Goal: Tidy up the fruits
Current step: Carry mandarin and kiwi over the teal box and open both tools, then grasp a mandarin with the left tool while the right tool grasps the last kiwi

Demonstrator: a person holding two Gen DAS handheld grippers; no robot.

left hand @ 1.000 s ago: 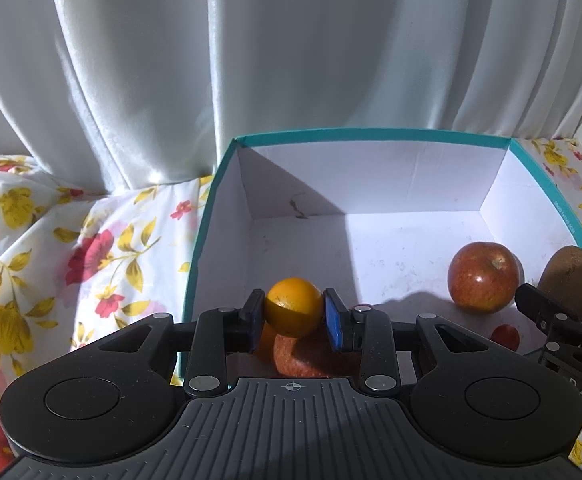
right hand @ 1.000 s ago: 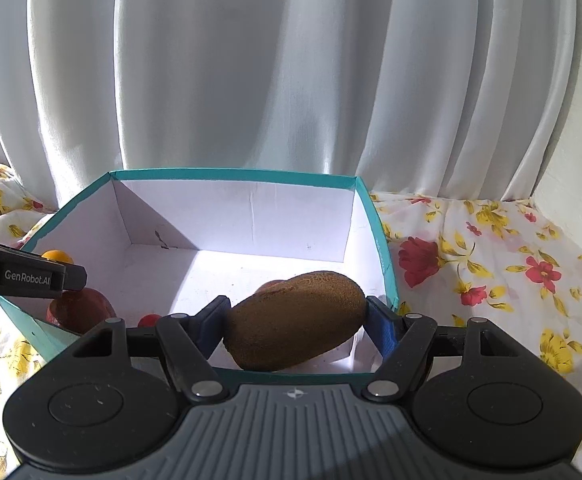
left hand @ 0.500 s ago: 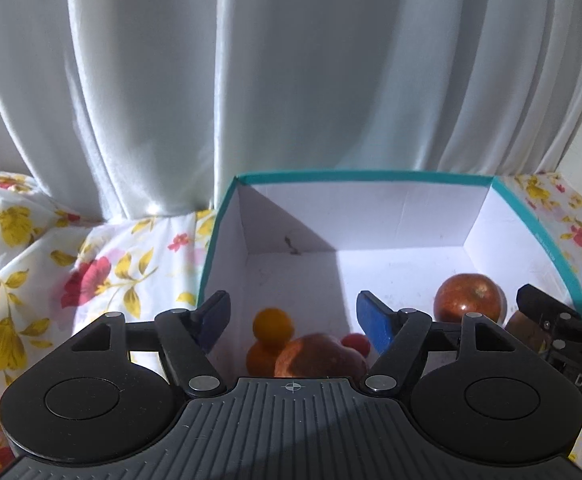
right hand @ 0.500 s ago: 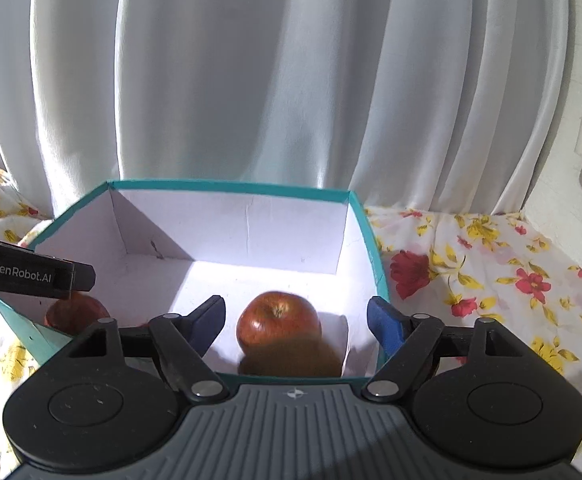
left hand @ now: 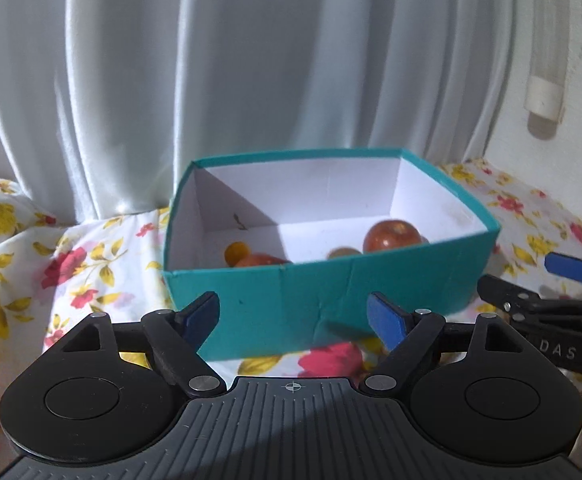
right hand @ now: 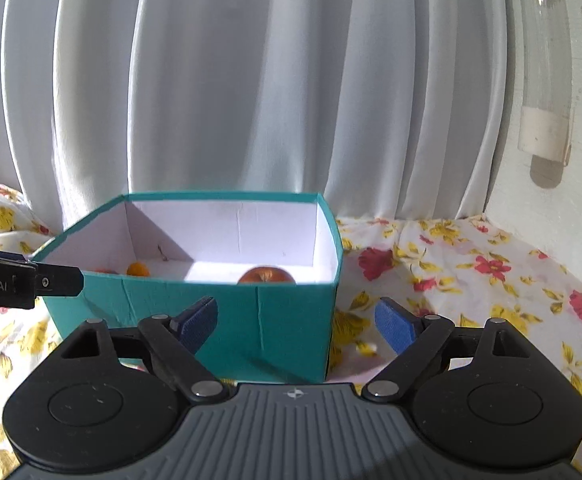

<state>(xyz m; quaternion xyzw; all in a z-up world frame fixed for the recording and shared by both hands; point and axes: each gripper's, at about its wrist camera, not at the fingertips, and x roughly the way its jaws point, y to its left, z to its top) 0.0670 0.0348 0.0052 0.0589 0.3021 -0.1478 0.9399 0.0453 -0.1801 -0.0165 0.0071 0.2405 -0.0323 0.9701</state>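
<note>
A teal box (left hand: 331,292) with a white inside stands on the flowered cloth; it also shows in the right wrist view (right hand: 227,312). Inside it lie a small orange (left hand: 236,252), a red apple (left hand: 392,236), a second reddish fruit (left hand: 261,260) and a brown kiwi (left hand: 343,253). The right wrist view shows the apple (right hand: 266,275) and the orange (right hand: 137,269). My left gripper (left hand: 293,320) is open and empty in front of the box. My right gripper (right hand: 296,326) is open and empty, near the box's front right corner.
A white curtain (left hand: 251,80) hangs close behind the box. A white wall (right hand: 563,200) with a clear tube fixture (right hand: 543,80) stands at the right. The flowered cloth (right hand: 471,272) spreads right of the box and left of it (left hand: 71,264).
Both grippers opened and let go of the orange and the kiwi, which now lie in the box. Both have drawn back and now sit in front of the box.
</note>
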